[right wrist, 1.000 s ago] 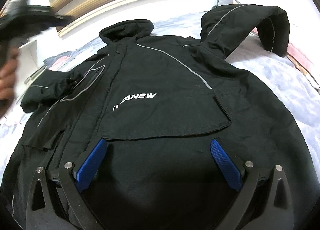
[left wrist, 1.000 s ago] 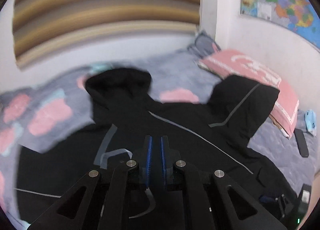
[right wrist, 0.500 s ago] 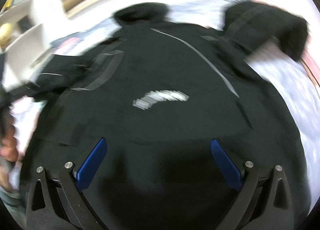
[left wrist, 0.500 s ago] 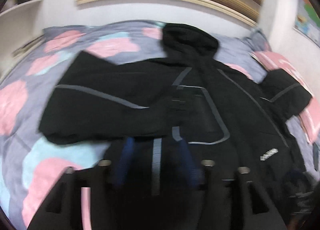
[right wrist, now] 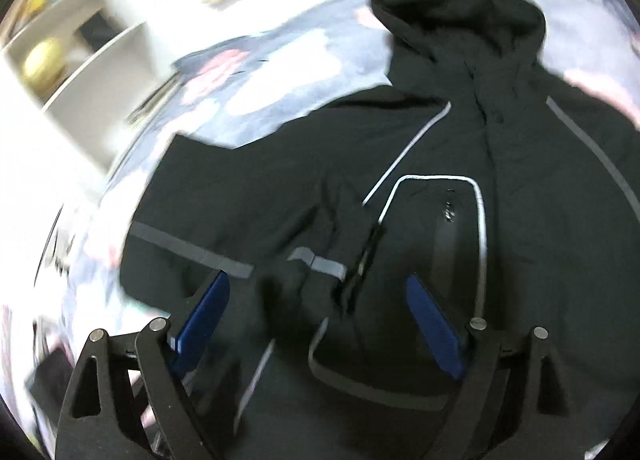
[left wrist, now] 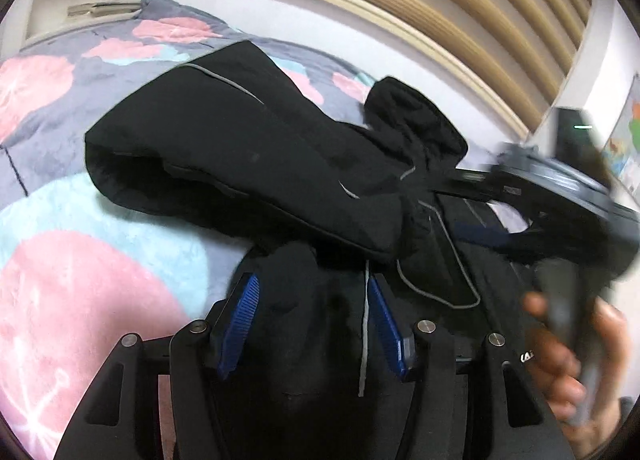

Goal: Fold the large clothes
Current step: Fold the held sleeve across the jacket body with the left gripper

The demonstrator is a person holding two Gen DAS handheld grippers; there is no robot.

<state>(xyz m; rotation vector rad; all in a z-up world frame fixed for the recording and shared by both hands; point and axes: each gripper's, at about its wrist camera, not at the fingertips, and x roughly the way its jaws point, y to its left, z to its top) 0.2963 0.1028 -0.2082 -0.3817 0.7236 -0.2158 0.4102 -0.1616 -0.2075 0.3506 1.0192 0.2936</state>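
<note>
Black hooded jacket spread on the floral bedspread; its sleeve, a second ago outstretched toward 9 o'clock, now lies folded across the chest. Left gripper, previously pinched shut, stands half spread, fabric released. Right gripper is closing from wide, pads clear of the cloth below.

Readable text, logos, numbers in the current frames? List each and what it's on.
"LA": only a fragment of the white logo on the black jacket shows, and even those letters are uncertain. The rest is hidden.
Wall map: its labels are too blurred to read.
Right wrist view: motion-blurred, with no legible text on the jacket or anywhere else.
</note>
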